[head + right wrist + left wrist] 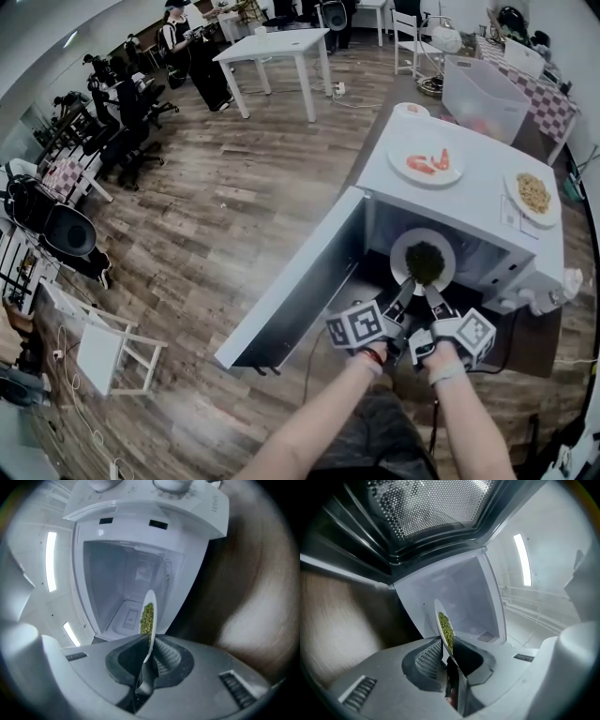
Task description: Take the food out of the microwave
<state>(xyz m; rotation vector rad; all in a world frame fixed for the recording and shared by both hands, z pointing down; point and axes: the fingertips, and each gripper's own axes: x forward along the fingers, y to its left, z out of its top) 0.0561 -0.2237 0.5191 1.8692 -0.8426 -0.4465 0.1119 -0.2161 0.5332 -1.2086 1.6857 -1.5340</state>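
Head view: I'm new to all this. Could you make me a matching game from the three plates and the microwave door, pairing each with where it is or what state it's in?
Things
1. plate of peas
2. plate of shrimp
3. plate of pasta
4. microwave door

Places or states
A. swung wide open
B. on top of the microwave, towards the right of the head view
C. gripped at its rim by the left tongs and the right tongs
D. on top of the microwave, towards the left of the head view

Pairs: 1-C, 2-D, 3-B, 4-A
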